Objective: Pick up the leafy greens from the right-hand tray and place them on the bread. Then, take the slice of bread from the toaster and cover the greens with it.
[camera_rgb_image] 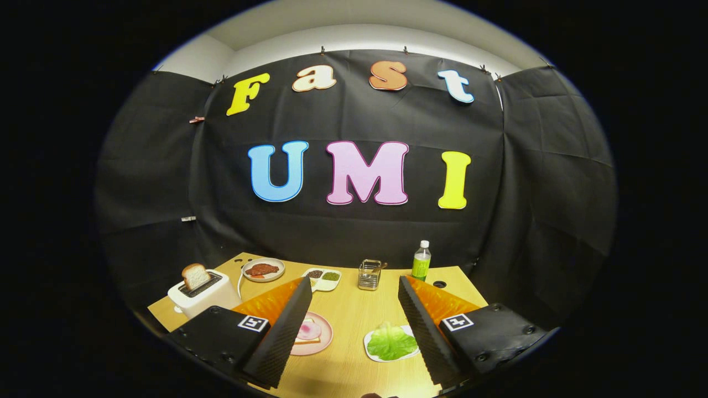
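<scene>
My gripper (pixel 354 284) hangs open above the wooden table (pixel 354 320), its fingers wide apart with nothing between them. The leafy greens (pixel 391 342) lie on a white tray (pixel 371 349) close beside the right finger. By the left finger sits a pink plate (pixel 323 338) carrying a bread slice (pixel 308 332) with something pink on top; the finger hides part of it. A white toaster (pixel 203 298) stands beyond the left finger, with a bread slice (pixel 194 276) sticking up from its slot.
Further back on the table are a plate of reddish meat (pixel 263 270), a white divided dish (pixel 323 279) with dark and green fillings, a small metal rack (pixel 369 274) and a green bottle (pixel 421 260). A round hole (pixel 440 284) sits in the tabletop near the bottle.
</scene>
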Action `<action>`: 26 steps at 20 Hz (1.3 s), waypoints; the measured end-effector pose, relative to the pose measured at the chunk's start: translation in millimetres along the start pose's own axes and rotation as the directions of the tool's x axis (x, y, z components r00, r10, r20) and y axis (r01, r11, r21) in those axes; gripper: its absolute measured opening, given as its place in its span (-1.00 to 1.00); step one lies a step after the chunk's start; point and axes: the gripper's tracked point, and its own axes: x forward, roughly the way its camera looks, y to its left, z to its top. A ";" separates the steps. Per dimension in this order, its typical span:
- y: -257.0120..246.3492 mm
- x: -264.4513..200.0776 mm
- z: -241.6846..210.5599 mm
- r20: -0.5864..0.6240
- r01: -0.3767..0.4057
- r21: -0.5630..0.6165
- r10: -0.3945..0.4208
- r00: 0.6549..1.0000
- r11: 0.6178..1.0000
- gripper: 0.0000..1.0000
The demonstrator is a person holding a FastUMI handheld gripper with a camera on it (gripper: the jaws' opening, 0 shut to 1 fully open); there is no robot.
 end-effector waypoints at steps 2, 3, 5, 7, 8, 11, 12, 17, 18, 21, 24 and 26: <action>0.9 0.9 0.4 0.004 -0.004 -0.011 0.004 1.000 1.000 0.95; 1.9 2.6 0.4 0.002 -0.006 -0.007 0.006 1.000 1.000 0.95; 1.9 5.4 -1.2 -0.004 -0.008 0.008 0.008 1.000 1.000 0.95; -0.3 7.4 0.3 -0.003 -0.003 0.010 0.003 1.000 1.000 0.95; -1.5 8.3 -0.2 -0.004 0.000 0.008 0.000 1.000 1.000 0.95; -3.8 13.6 -5.3 -0.021 0.002 0.030 -0.001 1.000 1.000 0.95; -5.3 15.7 -6.7 -0.028 0.003 0.037 -0.002 1.000 0.999 0.95; -11.9 21.9 -15.3 -0.056 0.008 0.040 -0.006 0.998 0.999 0.95; -11.4 22.8 -15.1 -0.056 0.006 0.039 -0.004 0.998 0.999 0.95; -13.4 28.3 -19.8 -0.068 0.000 0.050 0.003 0.998 0.999 0.95; -16.8 36.2 -30.9 -0.090 -0.002 0.054 0.007 0.996 0.999 0.95; -22.9 42.9 -42.7 -0.116 0.004 0.048 0.002 0.993 0.999 0.95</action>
